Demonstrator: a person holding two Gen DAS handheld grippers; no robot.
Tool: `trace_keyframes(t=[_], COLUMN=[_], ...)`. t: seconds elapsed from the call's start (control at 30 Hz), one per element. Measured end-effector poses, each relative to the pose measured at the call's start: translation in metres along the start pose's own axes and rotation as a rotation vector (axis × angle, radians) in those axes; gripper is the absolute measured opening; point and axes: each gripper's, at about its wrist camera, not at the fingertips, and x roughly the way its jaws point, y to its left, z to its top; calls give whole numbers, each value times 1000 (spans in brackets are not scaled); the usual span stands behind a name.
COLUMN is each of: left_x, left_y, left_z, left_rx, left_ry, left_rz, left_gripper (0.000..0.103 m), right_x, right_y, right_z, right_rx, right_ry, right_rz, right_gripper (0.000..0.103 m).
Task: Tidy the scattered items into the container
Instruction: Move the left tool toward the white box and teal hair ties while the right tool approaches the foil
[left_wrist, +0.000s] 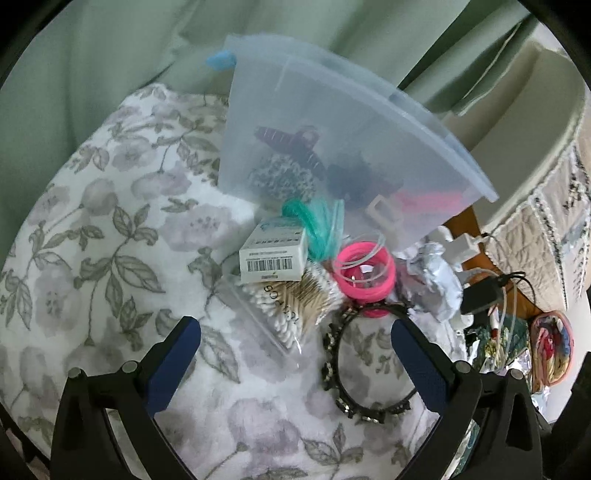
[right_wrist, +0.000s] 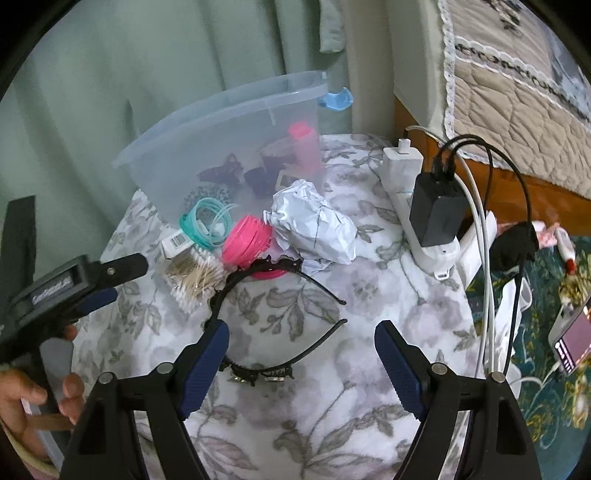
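Crumpled paper (right_wrist: 314, 225) and charger (right_wrist: 436, 214) crowd the headband (right_wrist: 258, 295) — bin (right_wrist: 221, 147) behind.

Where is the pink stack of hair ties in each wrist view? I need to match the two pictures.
Left wrist view: pink stack of hair ties, right of centre, just above the black headband.
Right wrist view: pink stack of hair ties, left of centre, beside the crumpled paper.
Shared landmark: the clear plastic container behind it.

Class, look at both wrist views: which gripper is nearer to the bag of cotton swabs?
Left. The left gripper hangs open right beside the bag of cotton swabs, its fingers alongside it. The right gripper sits farther back, over the black headband.
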Motion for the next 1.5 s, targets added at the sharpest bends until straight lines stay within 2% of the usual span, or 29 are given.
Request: trace_keyframes(t=[0.27, 0.77, 1.0, 1.3, 1.5], left_x=[29, 69, 84, 91, 89], left_y=[16, 21, 25, 19, 15], left_z=[12, 43, 50, 56, 57], left_rx=[-51, -33, -39, 12, 29], left_ry=[47, 121, 149, 163, 171], left_rz=[47, 7, -11, -14, -54], left_gripper=[102, 102, 101, 94, 75], right_x=[23, 71, 91, 110, 111], right_y=[0, 5, 6, 7, 6], right_z=[28, 70, 79, 85, 86], right_rx=[-44, -203, -219, -209, -189], right_ry=[-2, 24, 58, 84, 79], right_rz=[-22, -102, -108, -98, -90], right_gripper=[84, 84, 84, 84, 79])
